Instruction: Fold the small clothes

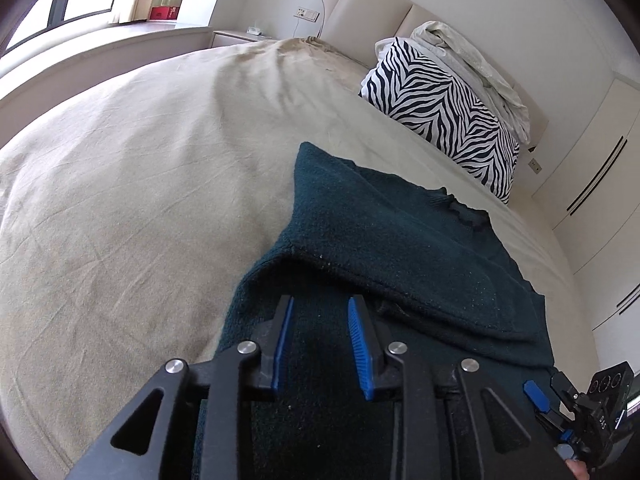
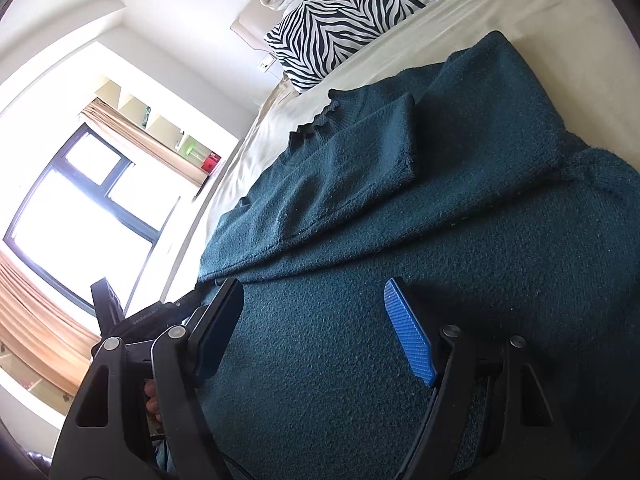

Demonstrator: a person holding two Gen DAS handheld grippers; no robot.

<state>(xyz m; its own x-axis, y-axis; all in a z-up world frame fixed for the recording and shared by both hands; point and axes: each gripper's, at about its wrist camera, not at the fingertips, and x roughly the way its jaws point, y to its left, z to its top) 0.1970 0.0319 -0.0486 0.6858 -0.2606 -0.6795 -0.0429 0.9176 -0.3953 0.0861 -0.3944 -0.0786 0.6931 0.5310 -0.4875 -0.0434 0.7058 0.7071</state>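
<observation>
Right now my left gripper hovers over a dark teal knitted sweater, its blue-padded fingers a little apart with nothing between them. My right gripper sits just beside it over the same sweater, jaws spread wide and empty. The sweater lies flat on a bed covered in a beige sheet, one sleeve folded across its body. Beyond it, a zebra-striped pillow leans against the padded cream headboard.

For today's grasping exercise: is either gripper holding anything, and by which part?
Nothing is held: the left gripper and right gripper are both open above the dark green sweater.
</observation>
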